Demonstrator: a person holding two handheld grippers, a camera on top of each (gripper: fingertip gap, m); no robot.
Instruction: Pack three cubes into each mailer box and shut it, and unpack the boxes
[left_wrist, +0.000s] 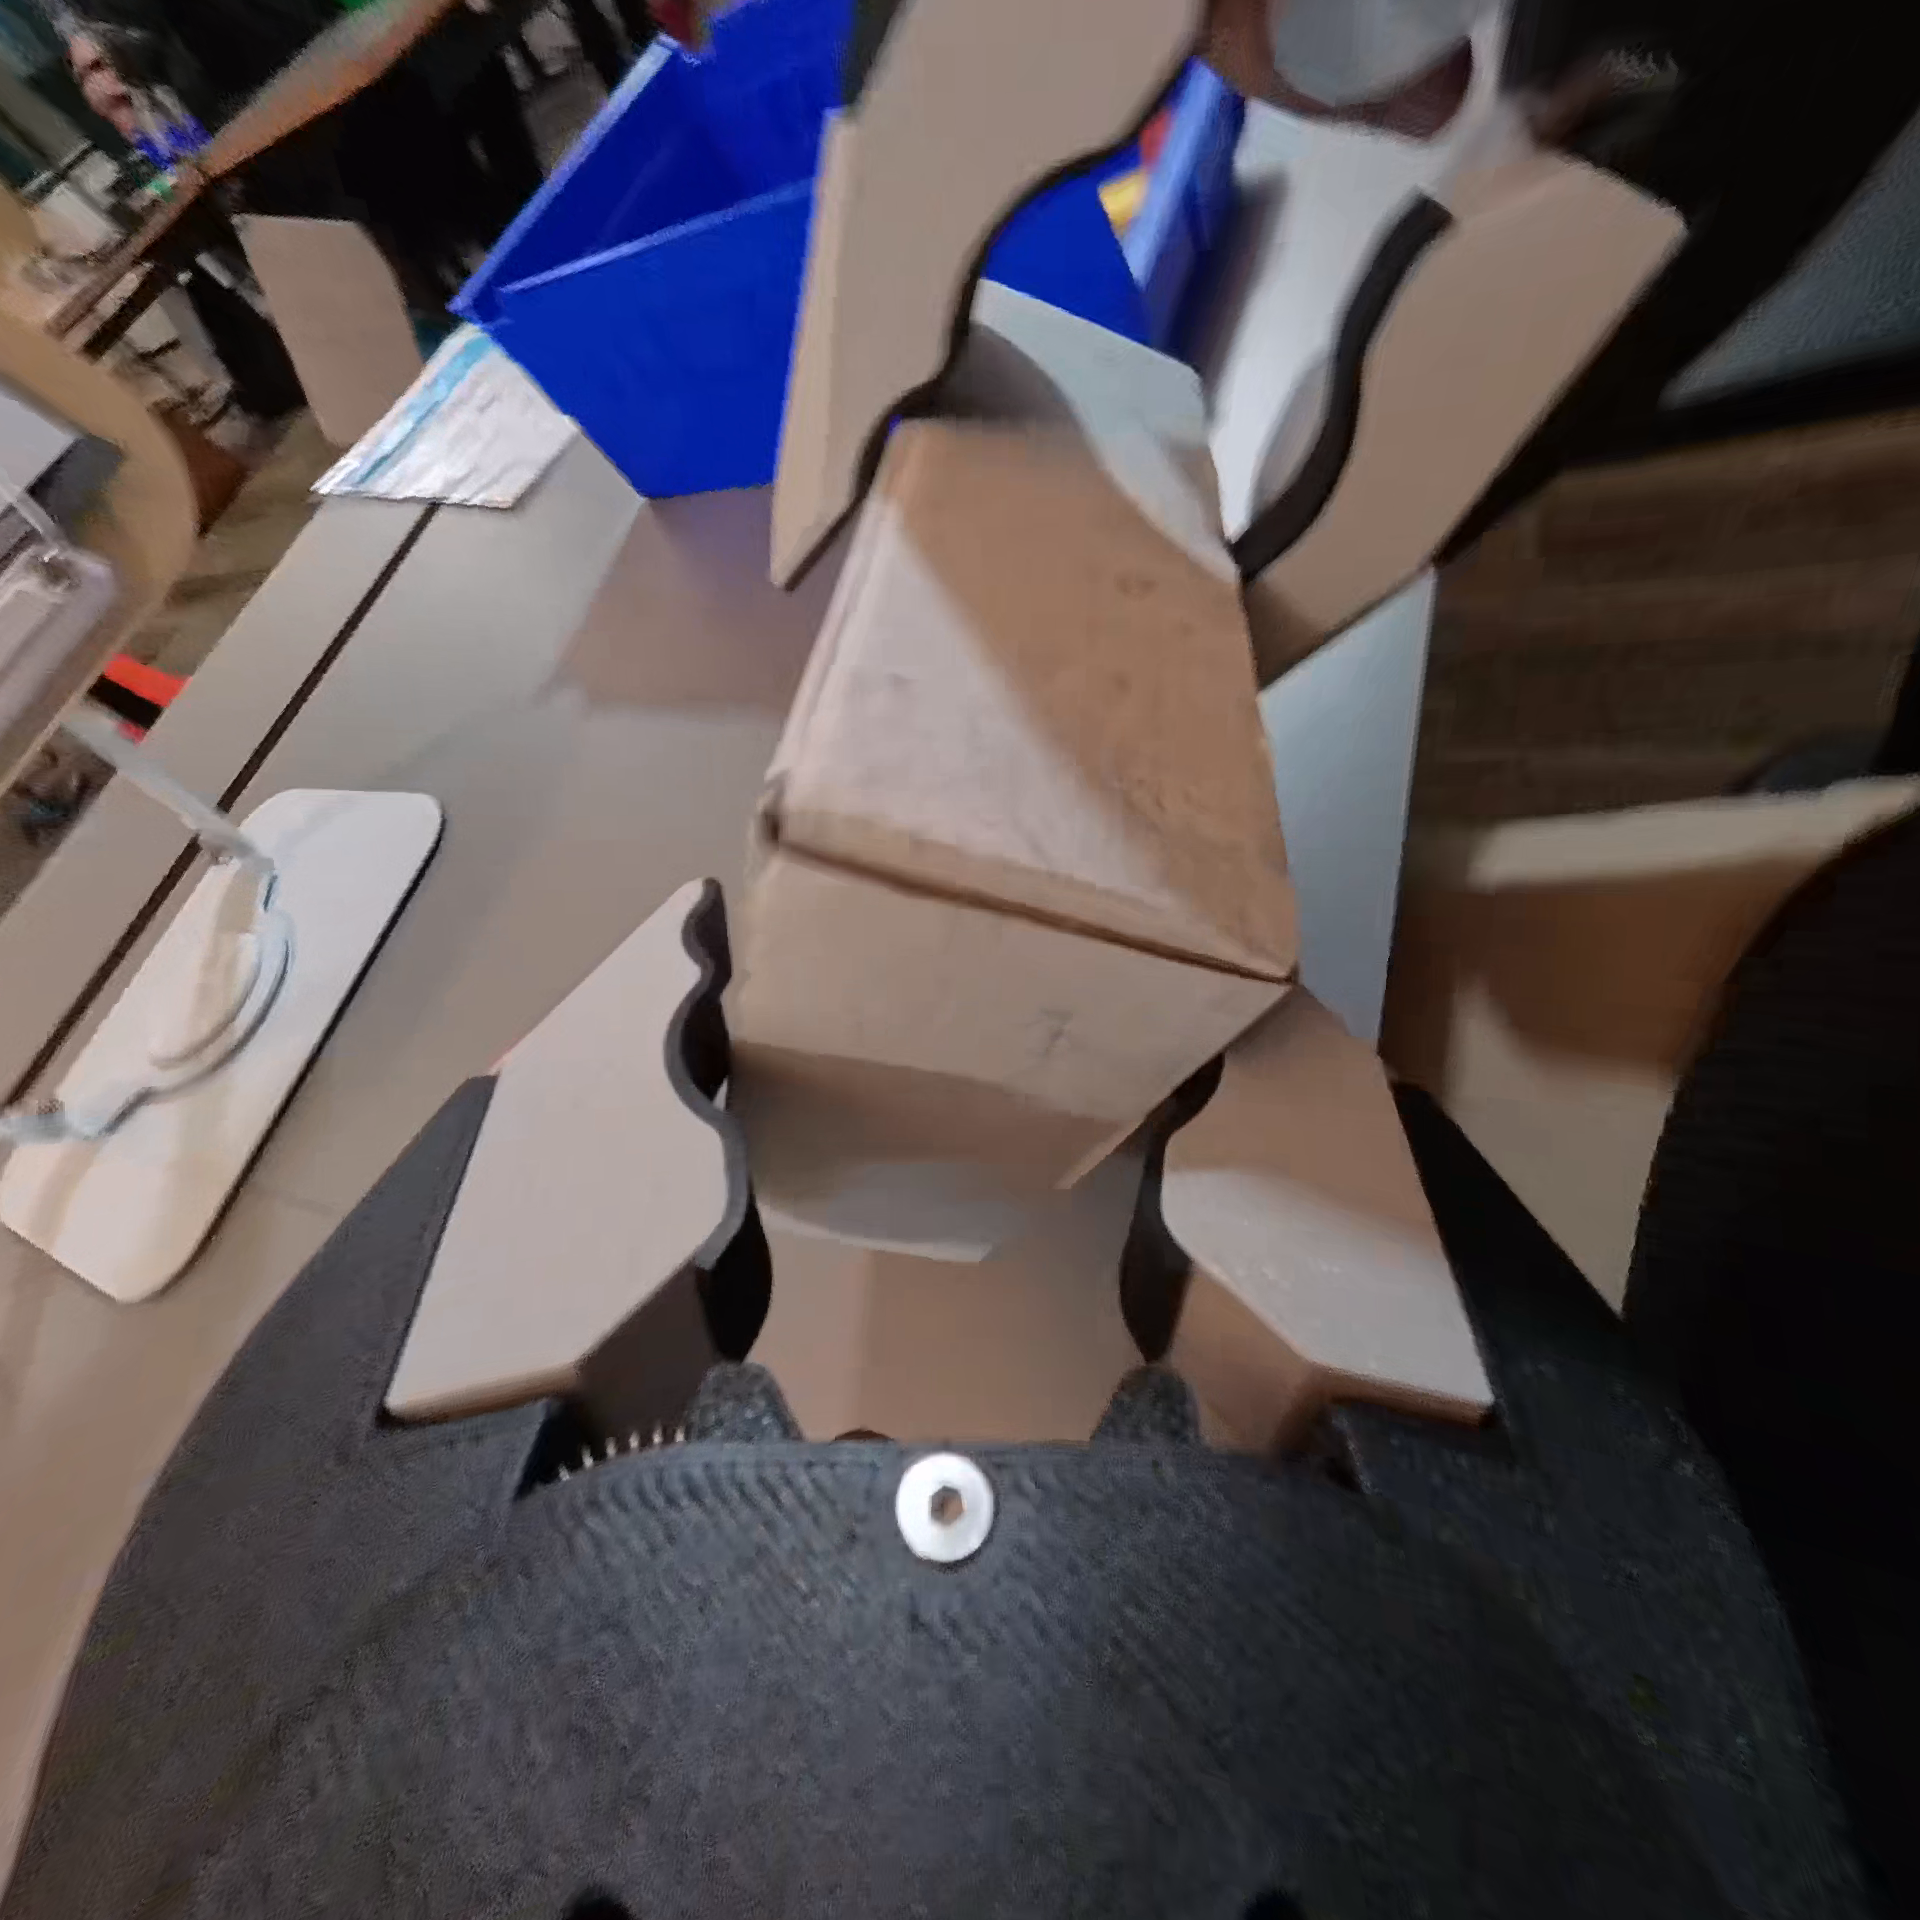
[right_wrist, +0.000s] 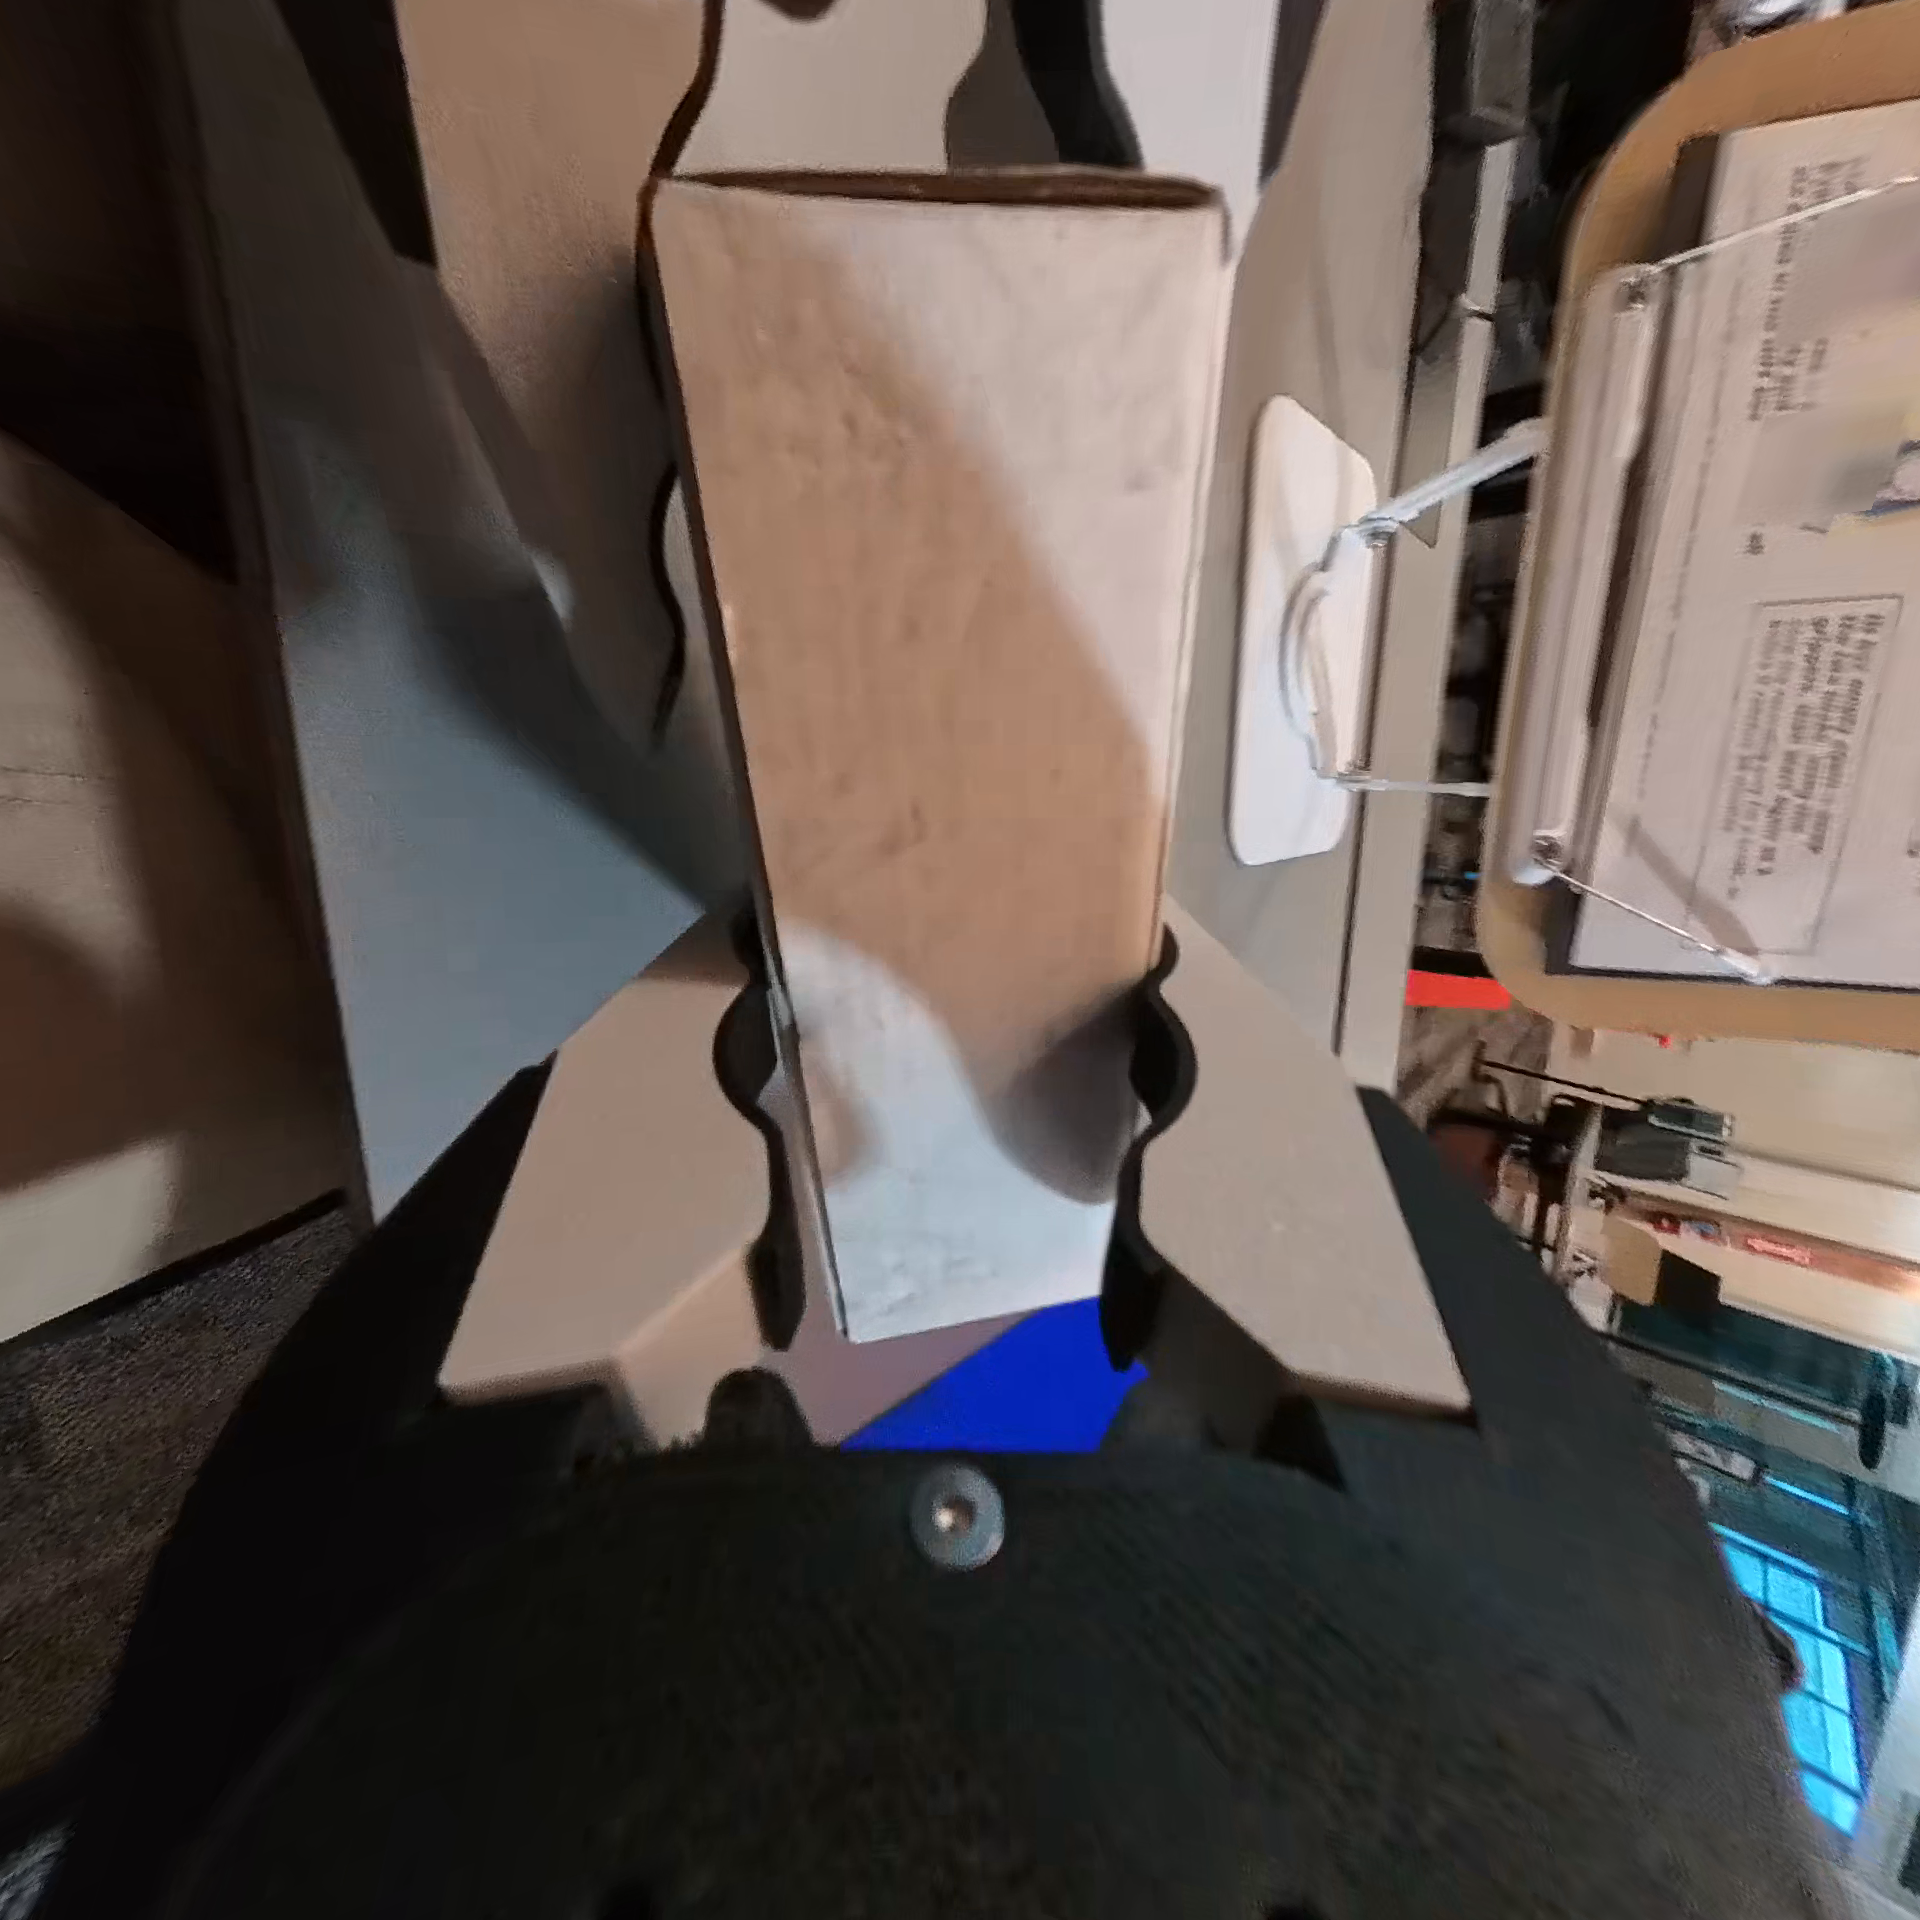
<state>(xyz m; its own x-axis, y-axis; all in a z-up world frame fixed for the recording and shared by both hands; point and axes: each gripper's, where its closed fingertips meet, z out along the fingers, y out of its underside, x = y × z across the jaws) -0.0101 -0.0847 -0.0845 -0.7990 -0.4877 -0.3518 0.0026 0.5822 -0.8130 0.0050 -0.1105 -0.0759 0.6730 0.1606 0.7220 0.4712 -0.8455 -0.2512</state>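
Both grippers on one box here. The closed brown cardboard mailer box (left_wrist: 1023, 769) is up off the grey tabletop (left_wrist: 436, 727), its long axis running straight away from the left gripper (left_wrist: 935, 1164) toward the right gripper (left_wrist: 1122, 343), which faces back from the far end. In the left wrist view the near end sits between the tan, wavy-edged fingers (left_wrist: 582, 1143), and those fingers are closed in against the box's sides, clamped on it. In the right wrist view, same story: the box (right_wrist: 935, 623) stretches lengthwise away from the right gripper (right_wrist: 951, 1132), whose black-edged fingers (right_wrist: 1288, 1174) press on both narrow sides of the near end.

The box looks shut, a lid seam crossing the near face in the left view, plain kraft surfaces, slightly scuffed, all of it a touch motion-blurred.

Around it: a blue plastic bin (left_wrist: 665, 343) stands just beyond and left of the box on the table, its open top facing up. An open brown cardboard box (left_wrist: 1621, 935) with a raised flap sits close on the right. To the left, a white rounded-corner mat (left_wrist: 260, 1018) carries a clear stand, well apart from the held box. The table's seam and its left edge lie past that mat; between mat and box the grey surface is bare.
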